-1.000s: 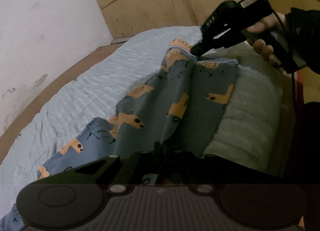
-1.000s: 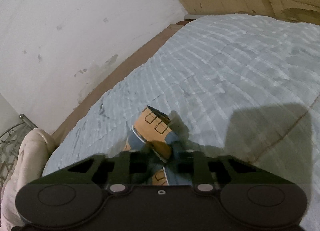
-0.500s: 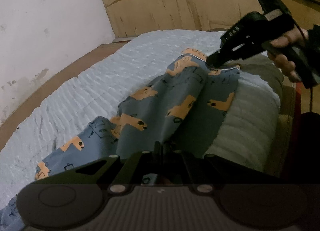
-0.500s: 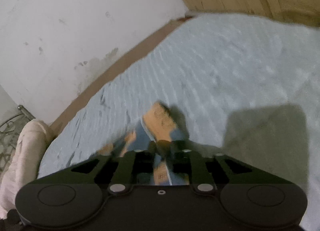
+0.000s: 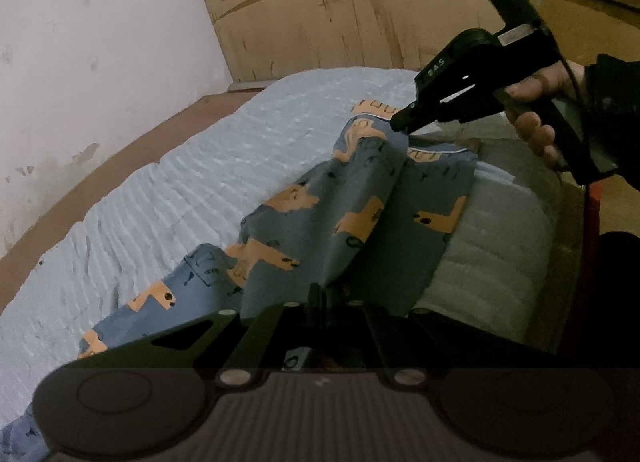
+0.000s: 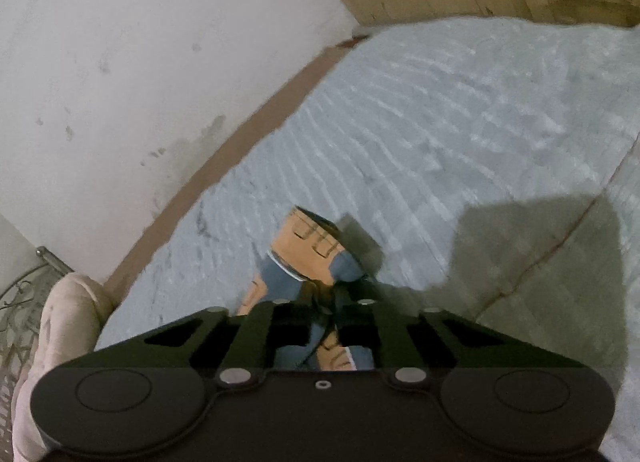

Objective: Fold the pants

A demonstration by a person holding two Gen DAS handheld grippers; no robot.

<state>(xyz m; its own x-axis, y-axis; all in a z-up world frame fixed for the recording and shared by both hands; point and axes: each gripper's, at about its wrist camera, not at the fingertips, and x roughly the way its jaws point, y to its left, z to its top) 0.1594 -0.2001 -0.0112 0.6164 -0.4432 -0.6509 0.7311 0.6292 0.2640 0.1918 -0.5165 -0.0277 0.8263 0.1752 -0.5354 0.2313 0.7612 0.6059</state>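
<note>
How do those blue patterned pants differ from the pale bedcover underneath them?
The pants are blue with orange figures; the bedcover is plain pale blue. The pants are bunched into folds and lifted at two spots, by the left gripper and the right gripper; the bedcover lies spread flat. The pants' cloth looks smooth; the bedcover looks ribbed. Both are soft fabric.
</note>
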